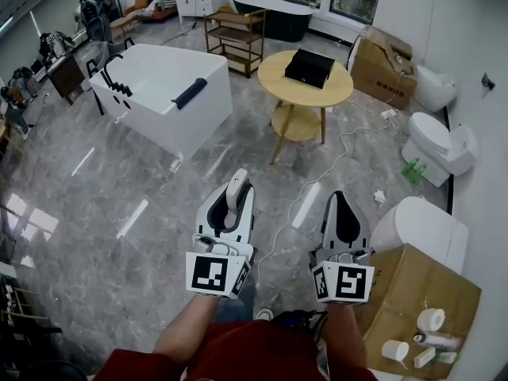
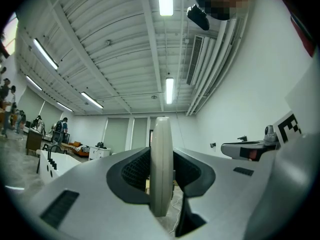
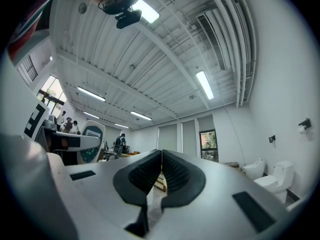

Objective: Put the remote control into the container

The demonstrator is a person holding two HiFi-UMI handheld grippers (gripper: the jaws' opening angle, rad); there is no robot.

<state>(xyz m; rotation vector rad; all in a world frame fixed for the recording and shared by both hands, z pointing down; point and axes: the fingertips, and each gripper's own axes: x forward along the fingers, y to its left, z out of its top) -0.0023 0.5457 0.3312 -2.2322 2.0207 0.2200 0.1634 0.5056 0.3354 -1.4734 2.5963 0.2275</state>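
My left gripper (image 1: 236, 186) is shut on a slim white remote control (image 1: 235, 195), which stands on edge between the pads and sticks out past the tips. In the left gripper view the remote control (image 2: 161, 170) shows edge-on between the dark pads. My right gripper (image 1: 340, 200) is shut with nothing in it; its pads (image 3: 150, 174) meet. Both are held side by side above the grey floor. A black open container (image 1: 308, 67) sits on a round wooden table (image 1: 279, 87) farther ahead, well apart from both grippers.
A white bathtub (image 1: 163, 94) stands at the left, a wooden shelf (image 1: 236, 38) and a dark tub (image 1: 270, 13) behind. Toilets (image 1: 440, 145) line the right wall. A cardboard box (image 1: 413, 296) with small items is at lower right. A white cable (image 1: 341, 153) runs across the floor.
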